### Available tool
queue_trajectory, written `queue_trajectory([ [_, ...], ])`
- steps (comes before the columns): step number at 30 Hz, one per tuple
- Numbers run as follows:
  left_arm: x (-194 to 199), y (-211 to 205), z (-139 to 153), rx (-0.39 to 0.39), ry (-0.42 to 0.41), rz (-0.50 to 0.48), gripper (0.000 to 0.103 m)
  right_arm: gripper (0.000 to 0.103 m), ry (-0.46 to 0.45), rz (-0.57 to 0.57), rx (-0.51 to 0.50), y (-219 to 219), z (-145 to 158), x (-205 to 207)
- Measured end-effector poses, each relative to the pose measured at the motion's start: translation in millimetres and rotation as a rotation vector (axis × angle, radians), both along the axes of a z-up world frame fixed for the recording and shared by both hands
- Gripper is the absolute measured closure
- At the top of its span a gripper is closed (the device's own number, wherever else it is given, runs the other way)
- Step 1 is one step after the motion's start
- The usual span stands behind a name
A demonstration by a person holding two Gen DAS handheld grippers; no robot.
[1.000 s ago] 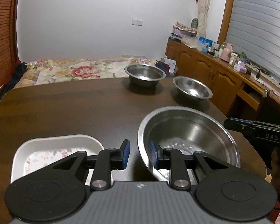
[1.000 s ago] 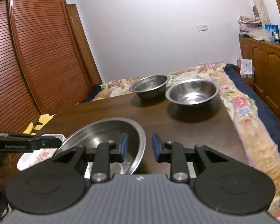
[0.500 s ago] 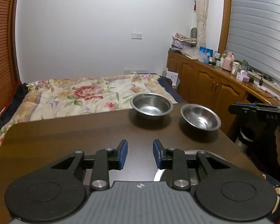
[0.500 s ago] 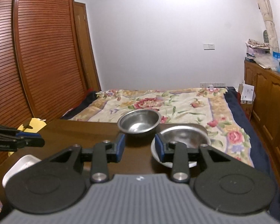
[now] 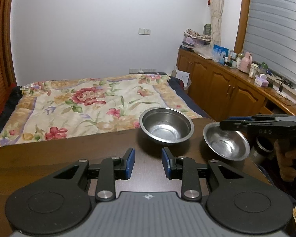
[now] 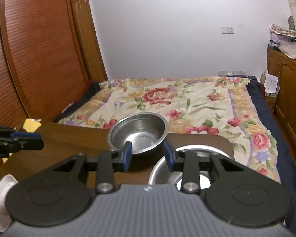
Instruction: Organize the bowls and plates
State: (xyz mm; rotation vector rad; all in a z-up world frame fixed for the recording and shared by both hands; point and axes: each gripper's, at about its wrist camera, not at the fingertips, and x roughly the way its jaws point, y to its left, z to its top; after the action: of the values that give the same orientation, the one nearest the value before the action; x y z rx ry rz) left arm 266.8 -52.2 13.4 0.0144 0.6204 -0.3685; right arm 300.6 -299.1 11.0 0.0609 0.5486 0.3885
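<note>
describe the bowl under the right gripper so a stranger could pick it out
Find the dark wooden table at the foot of the flowered bed. Two steel bowls sit at its far right corner. Yours is the shallow flared bowl nearest the right edge, beneath the right gripper; the deeper bowl has steeper sides.

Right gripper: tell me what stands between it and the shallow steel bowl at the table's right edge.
Nothing visible. The right gripper hangs open directly above the shallow steel bowl, with only air between; the deeper steel bowl sits beyond, to the left.
</note>
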Motion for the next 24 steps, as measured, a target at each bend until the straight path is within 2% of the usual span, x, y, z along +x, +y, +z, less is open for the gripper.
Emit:
queue_trajectory([
  [9,48,-15,-14,0.006,0.035,-0.011,0.069,0.066,0.073,0.006,-0.012,9,-12,47],
  [24,101,-29,-41,-0.039,0.106,-0.039,0.069,0.066,0.149,0.003,0.014,10,-26,81],
])
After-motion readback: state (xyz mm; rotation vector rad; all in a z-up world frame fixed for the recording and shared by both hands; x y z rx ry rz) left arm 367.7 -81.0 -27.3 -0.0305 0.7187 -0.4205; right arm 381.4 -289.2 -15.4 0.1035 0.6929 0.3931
